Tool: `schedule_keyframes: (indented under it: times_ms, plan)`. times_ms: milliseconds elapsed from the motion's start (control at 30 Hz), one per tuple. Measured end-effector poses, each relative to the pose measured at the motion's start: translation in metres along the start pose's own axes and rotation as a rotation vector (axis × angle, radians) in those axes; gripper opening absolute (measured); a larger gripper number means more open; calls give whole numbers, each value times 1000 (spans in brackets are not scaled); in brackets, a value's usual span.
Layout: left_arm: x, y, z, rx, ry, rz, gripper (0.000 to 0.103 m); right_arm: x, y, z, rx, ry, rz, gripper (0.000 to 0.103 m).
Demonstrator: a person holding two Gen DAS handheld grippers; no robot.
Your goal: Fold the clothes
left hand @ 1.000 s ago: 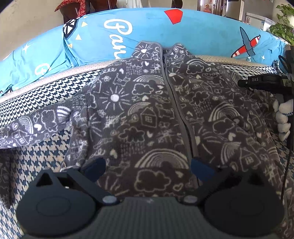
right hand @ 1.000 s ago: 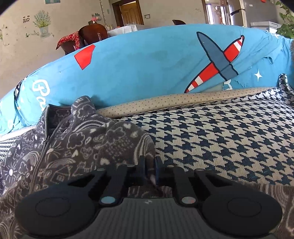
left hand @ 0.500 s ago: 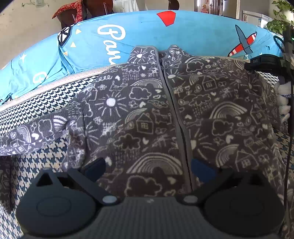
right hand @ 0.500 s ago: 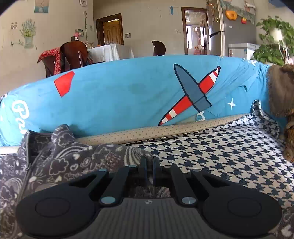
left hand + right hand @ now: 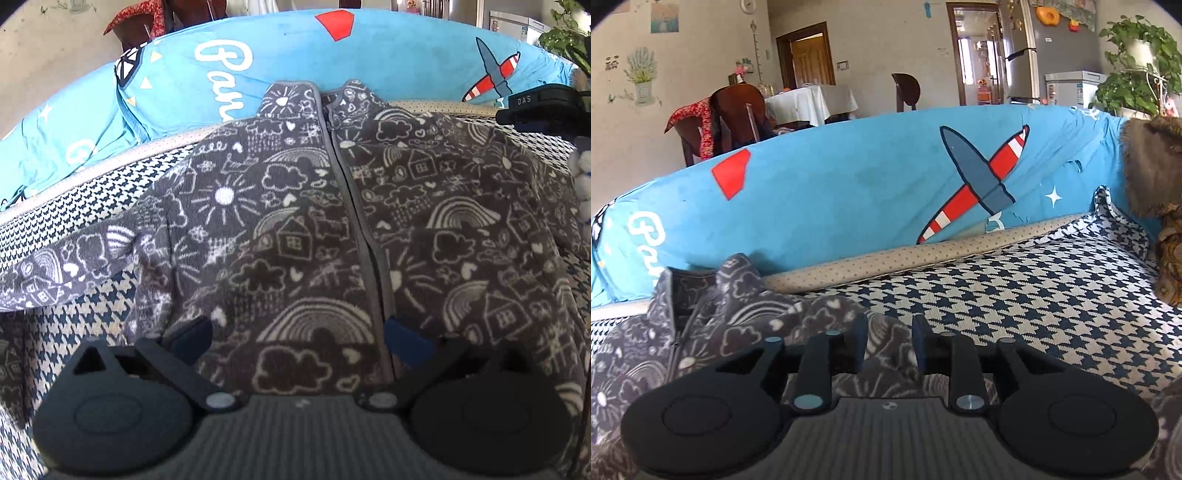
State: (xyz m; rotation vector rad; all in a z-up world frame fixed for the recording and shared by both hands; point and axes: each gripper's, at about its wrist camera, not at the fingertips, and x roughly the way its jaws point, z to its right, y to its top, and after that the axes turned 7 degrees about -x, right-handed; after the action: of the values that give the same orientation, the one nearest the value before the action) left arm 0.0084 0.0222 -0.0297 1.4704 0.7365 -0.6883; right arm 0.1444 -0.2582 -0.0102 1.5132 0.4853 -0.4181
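A dark grey fleece jacket [image 5: 303,236] with white doodle print lies front up and zipped on the sofa seat, collar against the backrest. Its left sleeve [image 5: 66,269] stretches out to the left. My left gripper [image 5: 299,339] is open wide just above the jacket's lower front, fingers either side of the zip area. My right gripper [image 5: 889,343] is open at the jacket's right shoulder [image 5: 820,314], with a fold of fleece still lying between its fingers. In the left wrist view the right gripper [image 5: 535,107] shows as a black bar at the upper right.
The seat has a navy-and-white houndstooth cover [image 5: 1034,306]. A blue printed backrest [image 5: 849,206] rises behind. A brown furry item [image 5: 1148,166] sits at the sofa's right end, and something white and fluffy [image 5: 581,173] hangs at the jacket's right edge.
My right gripper was shut on the jacket's shoulder fabric and now has its fingers apart; it also rose, tilting its view upward. The jacket's right side now lies flatter. The left gripper barely moved.
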Motion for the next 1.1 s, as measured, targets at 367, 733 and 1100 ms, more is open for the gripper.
schedule_keyframes:
  times_ms: [367,733,1100]
  plan:
    - [-4,0,-3,6,0,29,103,-73,-16,-10,-93,32,6,43]
    - [-14,0,-13,0,4,61,103,-149,-55,46,30,-100,-16,45]
    - [-21,0,-11,-4,-1,78,103,-136,-84,130,274,-299,-177,45]
